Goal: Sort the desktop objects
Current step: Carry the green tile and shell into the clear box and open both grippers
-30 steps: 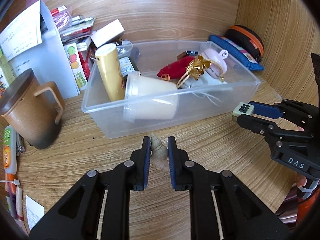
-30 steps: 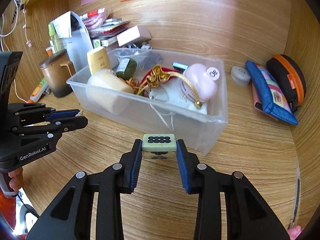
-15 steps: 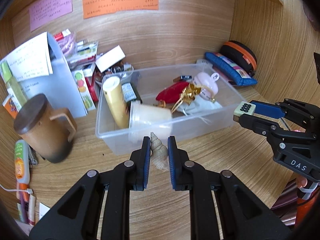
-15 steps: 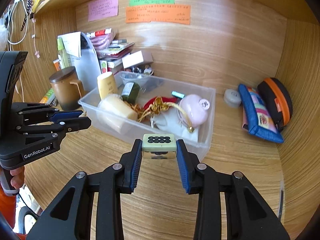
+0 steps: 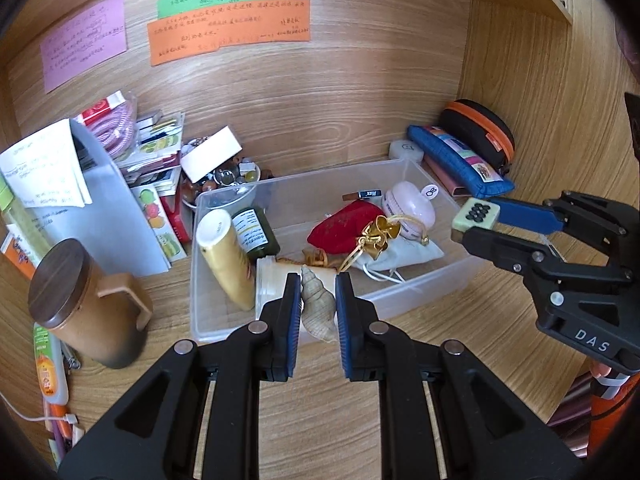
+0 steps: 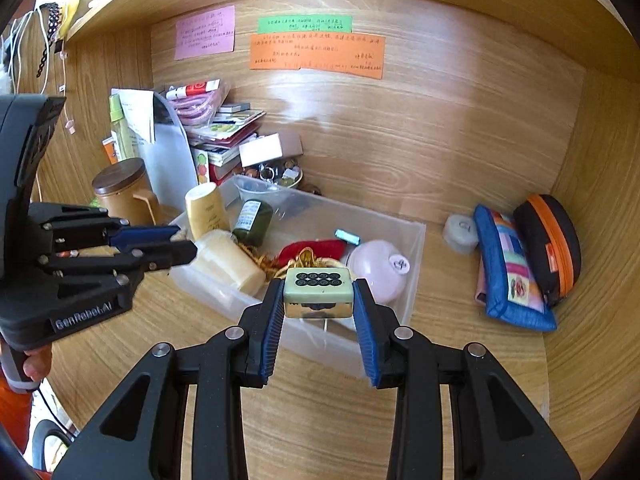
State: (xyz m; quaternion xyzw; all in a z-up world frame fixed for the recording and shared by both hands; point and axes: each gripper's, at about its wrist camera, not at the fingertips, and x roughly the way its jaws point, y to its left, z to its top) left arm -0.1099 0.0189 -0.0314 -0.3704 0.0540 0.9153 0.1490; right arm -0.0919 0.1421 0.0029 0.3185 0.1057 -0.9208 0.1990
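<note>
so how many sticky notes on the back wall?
3, all on the back panel: pink note at left, green note in the middle, orange note just beneath the green one.

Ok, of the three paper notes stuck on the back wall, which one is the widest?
The orange note. It stretches well past the green note just above it and the pink note to their left.

Pale green tile (image 6: pixel 318 280) with black dots, beige shell (image 5: pixel 317 306), red pouch (image 5: pixel 344 227), blue-padded claws.
</note>
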